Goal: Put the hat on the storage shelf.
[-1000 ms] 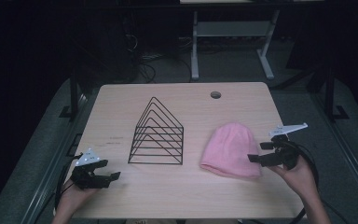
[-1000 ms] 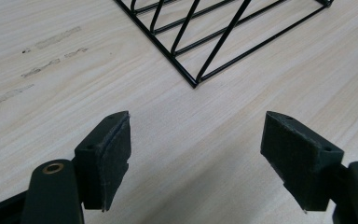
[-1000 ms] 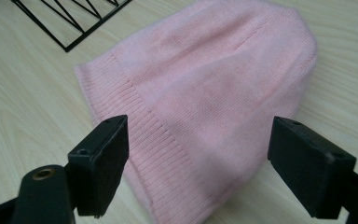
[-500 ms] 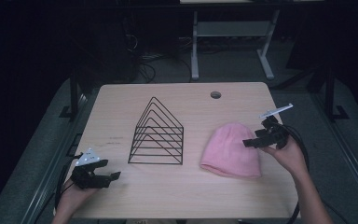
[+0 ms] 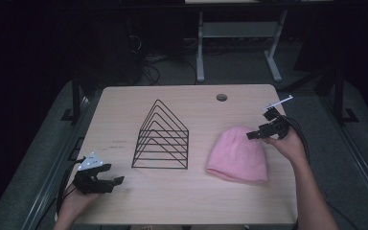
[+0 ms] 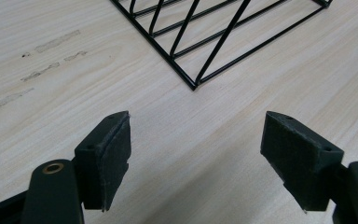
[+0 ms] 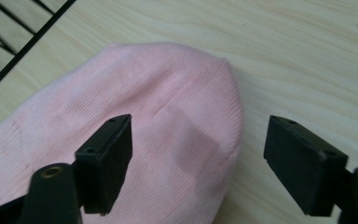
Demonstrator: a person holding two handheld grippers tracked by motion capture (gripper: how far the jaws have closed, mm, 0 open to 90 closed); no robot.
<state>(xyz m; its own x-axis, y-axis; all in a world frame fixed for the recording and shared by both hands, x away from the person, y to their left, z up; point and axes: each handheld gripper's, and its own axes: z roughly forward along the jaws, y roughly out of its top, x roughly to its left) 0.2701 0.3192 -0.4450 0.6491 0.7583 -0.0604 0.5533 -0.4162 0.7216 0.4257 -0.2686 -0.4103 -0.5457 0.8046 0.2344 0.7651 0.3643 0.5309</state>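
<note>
Jaws of right gripper wide, closing slightly over unlabelled pink beanie; left gripper wide, empty

Right gripper moves away from the person along the right side of the pink beanie, from near the brim end to beside the rounded crown end. Its jaws have just been closing slightly but are spread wide, one jaw over the crown fabric, the other over bare table; nothing gripped.
</note>
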